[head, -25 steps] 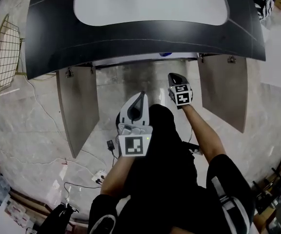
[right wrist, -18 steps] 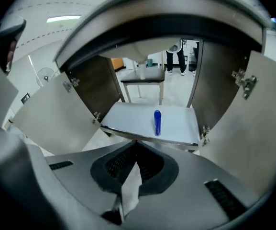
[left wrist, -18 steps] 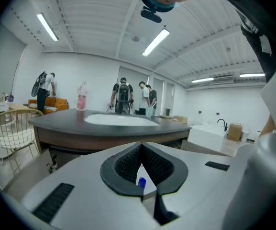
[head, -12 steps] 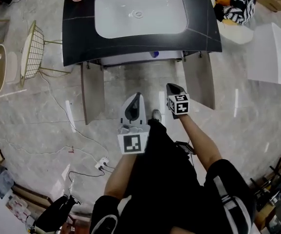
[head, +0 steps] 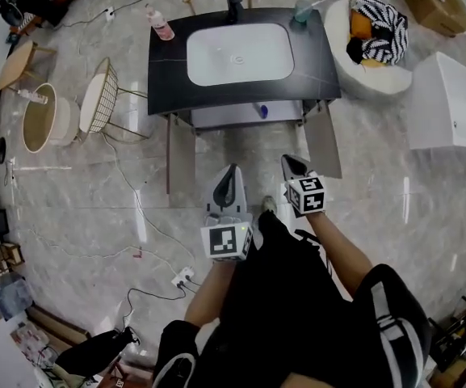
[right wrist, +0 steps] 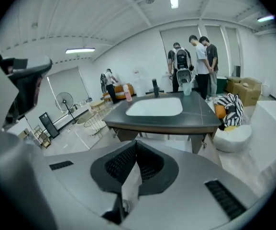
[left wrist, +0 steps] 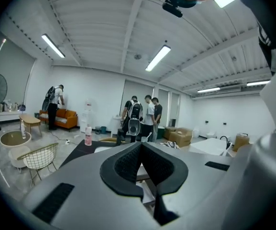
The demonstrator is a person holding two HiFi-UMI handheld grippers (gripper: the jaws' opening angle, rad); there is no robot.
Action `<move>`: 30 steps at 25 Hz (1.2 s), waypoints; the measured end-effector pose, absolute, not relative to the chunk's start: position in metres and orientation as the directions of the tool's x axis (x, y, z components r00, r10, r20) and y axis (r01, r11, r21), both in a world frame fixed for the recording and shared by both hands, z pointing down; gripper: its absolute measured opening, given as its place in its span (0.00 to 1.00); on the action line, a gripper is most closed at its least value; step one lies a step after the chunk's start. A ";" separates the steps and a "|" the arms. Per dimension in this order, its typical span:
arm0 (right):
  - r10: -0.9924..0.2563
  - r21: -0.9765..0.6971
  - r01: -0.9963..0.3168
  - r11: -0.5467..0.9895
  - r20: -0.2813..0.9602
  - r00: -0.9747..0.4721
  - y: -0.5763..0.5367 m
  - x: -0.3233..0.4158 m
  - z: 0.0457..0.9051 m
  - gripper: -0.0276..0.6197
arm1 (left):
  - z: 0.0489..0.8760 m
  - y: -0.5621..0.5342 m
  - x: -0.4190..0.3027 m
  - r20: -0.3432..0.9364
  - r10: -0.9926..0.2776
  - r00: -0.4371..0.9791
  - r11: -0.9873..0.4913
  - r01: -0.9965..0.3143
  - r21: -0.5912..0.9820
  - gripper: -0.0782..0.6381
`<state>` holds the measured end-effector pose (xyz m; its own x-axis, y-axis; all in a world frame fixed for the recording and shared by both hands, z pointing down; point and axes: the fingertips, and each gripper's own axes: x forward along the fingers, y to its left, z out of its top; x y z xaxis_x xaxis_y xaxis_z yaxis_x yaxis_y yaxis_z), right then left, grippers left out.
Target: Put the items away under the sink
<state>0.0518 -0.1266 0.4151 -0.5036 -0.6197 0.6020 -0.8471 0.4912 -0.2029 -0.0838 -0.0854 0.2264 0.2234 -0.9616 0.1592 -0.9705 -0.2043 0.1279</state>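
A big open hall dressed as a mock home, not a real bathroom. The vanity [head: 168, 63] stands free on a bare stone floor [head: 71, 217], with no walls round it. Loose cables [head: 136, 200] trail in front of it and cardboard boxes [head: 436, 2] sit beyond it to the right. Strip lights [left wrist: 158, 57] line a ribbed ceiling [left wrist: 104, 28].

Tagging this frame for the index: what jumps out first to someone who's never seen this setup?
The black vanity with its white basin sits at top centre of the head view, with both cabinet doors below it swung open. In front of it, the left gripper and right gripper are held side by side, jaws together and empty. The right gripper view shows three people standing behind the vanity.
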 end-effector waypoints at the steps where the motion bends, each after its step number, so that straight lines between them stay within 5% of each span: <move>1: -0.635 -0.198 -0.843 0.501 0.578 -0.513 -0.123 0.049 0.393 0.06 | 0.221 -0.078 -0.083 0.159 -0.960 0.230 -0.214 -0.971 0.111 0.13; 14: -0.767 -0.137 -0.805 0.577 0.248 -0.591 -0.045 0.005 0.192 0.06 | 0.170 -0.030 -0.103 0.076 -0.960 0.269 -0.255 -0.955 0.150 0.13; 30: -0.779 -0.157 -0.814 0.559 0.238 -0.580 -0.044 0.002 0.194 0.06 | 0.168 -0.043 -0.102 0.063 -0.945 0.321 -0.315 -0.945 0.094 0.13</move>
